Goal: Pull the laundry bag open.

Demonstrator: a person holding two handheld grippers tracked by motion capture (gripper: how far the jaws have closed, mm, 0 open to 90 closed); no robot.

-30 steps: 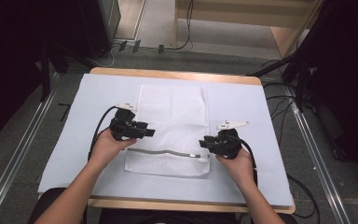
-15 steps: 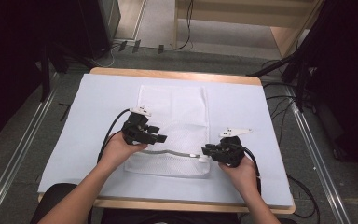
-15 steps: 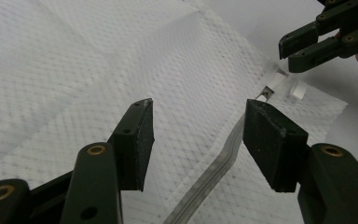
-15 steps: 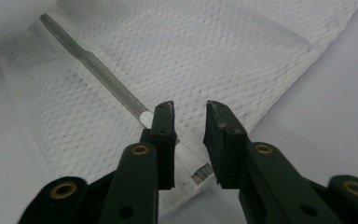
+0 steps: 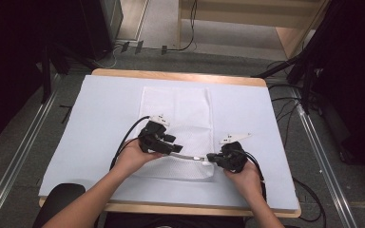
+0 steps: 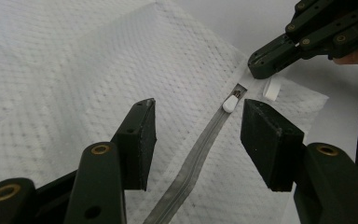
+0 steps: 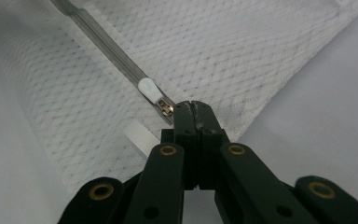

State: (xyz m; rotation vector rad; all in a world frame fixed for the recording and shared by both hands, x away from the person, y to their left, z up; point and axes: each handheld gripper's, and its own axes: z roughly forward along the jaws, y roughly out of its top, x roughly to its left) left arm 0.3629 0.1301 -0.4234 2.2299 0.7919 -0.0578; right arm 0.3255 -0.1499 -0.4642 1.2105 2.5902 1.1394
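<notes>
A white mesh bag [image 5: 177, 111] lies flat on the table, its grey zipper [image 5: 186, 156] running across near the front edge. My left gripper [image 5: 172, 148] hovers open over the zipper tape [image 6: 193, 161], a jaw on either side of it. The white zipper pull [image 6: 230, 103] lies just beyond the left gripper [image 6: 198, 126]. My right gripper [image 5: 212, 158] is shut on the bag's cloth at the zipper's end, right behind the slider [image 7: 166, 108] and pull [image 7: 148, 88]. A small white ribbed tab [image 7: 139, 136] sticks out beside the right gripper [image 7: 193, 108].
A pale blue mat [image 5: 90, 118] covers the wooden table [image 5: 180, 76]. Cables trail from both grippers, one looping over the mat [image 5: 128, 135]. Rails and cables lie on the floor around the table.
My left gripper has moved right and nearer, from the bag's left edge onto the zipper. The right gripper has drawn slightly nearer, keeping hold of the zipper end.
</notes>
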